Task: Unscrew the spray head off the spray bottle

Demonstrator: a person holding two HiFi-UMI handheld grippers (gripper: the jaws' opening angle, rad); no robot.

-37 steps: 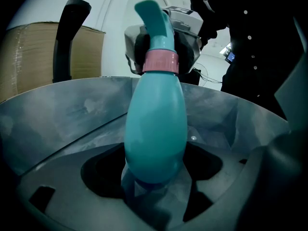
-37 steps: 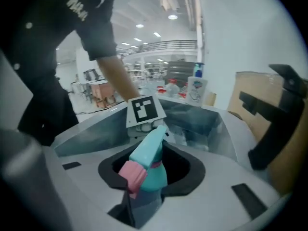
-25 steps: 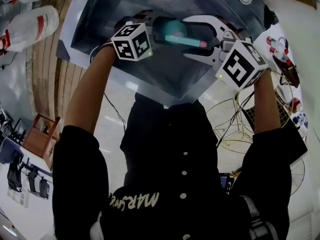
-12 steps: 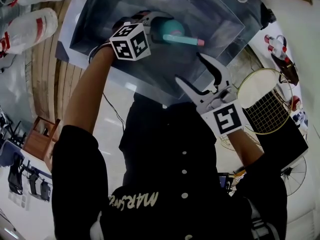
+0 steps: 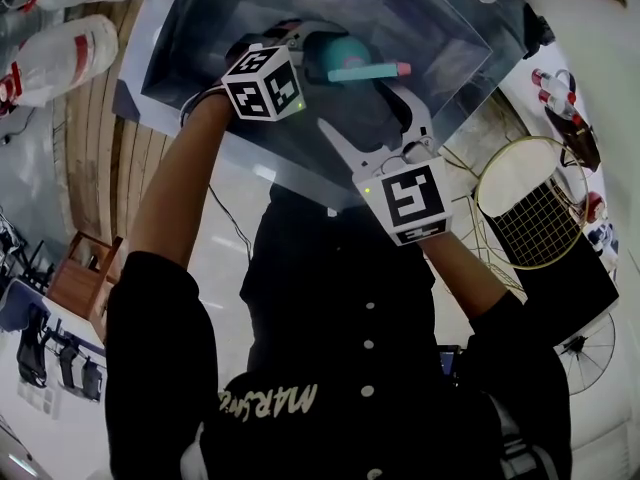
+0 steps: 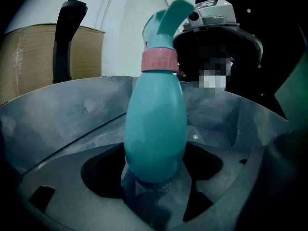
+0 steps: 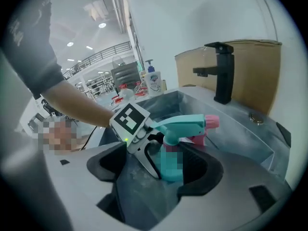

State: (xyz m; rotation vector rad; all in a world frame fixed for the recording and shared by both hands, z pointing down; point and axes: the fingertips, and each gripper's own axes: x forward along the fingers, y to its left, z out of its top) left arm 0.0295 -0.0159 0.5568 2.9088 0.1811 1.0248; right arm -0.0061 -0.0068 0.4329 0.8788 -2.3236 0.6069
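Two grippers work over the metal sink (image 5: 230,28) in the head view. Here the left gripper (image 5: 315,53) is clamped on the teal spray bottle (image 5: 345,50), apparently to stop the body turning. The spray head (image 5: 368,71) juts sideways just beyond the right gripper (image 5: 355,106), whose jaws are spread wide and pinch nothing.

Left gripper view: the bottle's rounded body rises from between the jaws, which squeeze its lower part. The pink collar (image 6: 160,60) sits well above them.

Right gripper view: the jaws have just been opening and stand wide. The bottle's neck and collar lie in the gap ahead of them. The right-hand jaw is just beside the collar; whether it touches I cannot tell. I judge the gripper is lining up a bite on the head, to twist it against the braced bottle.
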